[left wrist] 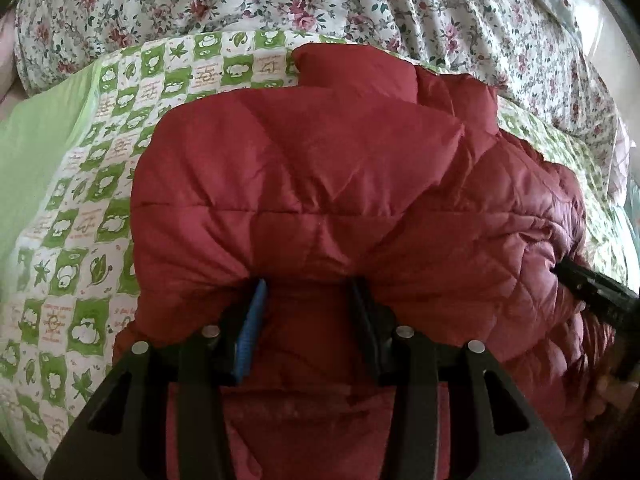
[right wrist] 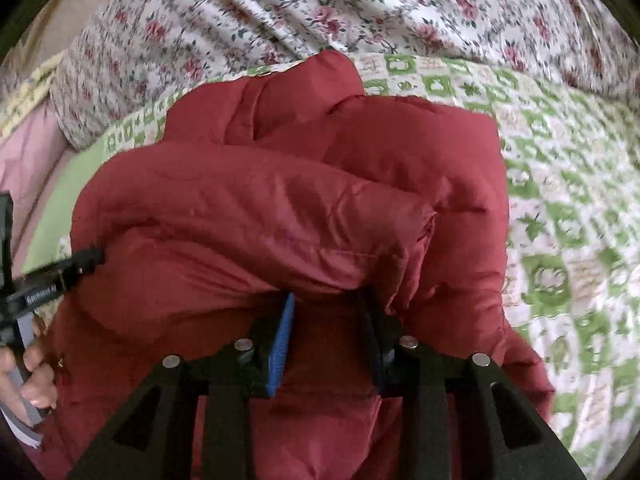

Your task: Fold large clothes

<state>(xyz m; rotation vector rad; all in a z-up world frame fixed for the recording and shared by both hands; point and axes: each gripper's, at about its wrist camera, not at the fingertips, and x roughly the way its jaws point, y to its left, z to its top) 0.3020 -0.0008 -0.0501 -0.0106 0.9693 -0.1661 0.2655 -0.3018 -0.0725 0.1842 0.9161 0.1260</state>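
A large red quilted jacket (left wrist: pixel 320 184) lies bunched on a green-and-white patterned quilt (left wrist: pixel 80 216). My left gripper (left wrist: pixel 308 292) has its fingers pushed into the jacket's near edge, with a thick fold of red fabric between them. My right gripper (right wrist: pixel 328 300) is shut on the same jacket (right wrist: pixel 280 208) in the same way, further right. Each gripper's tip shows in the other's view: the right one at the jacket's right side (left wrist: pixel 592 284), the left one at its left side (right wrist: pixel 76 268). The fingertips are buried in fabric.
A floral bedspread (left wrist: pixel 360 4) is heaped behind the jacket. A plain green sheet (left wrist: pixel 32 160) and pink bedding (right wrist: pixel 28 152) lie at the left. The person's hand (right wrist: pixel 32 372) holds the left gripper's handle.
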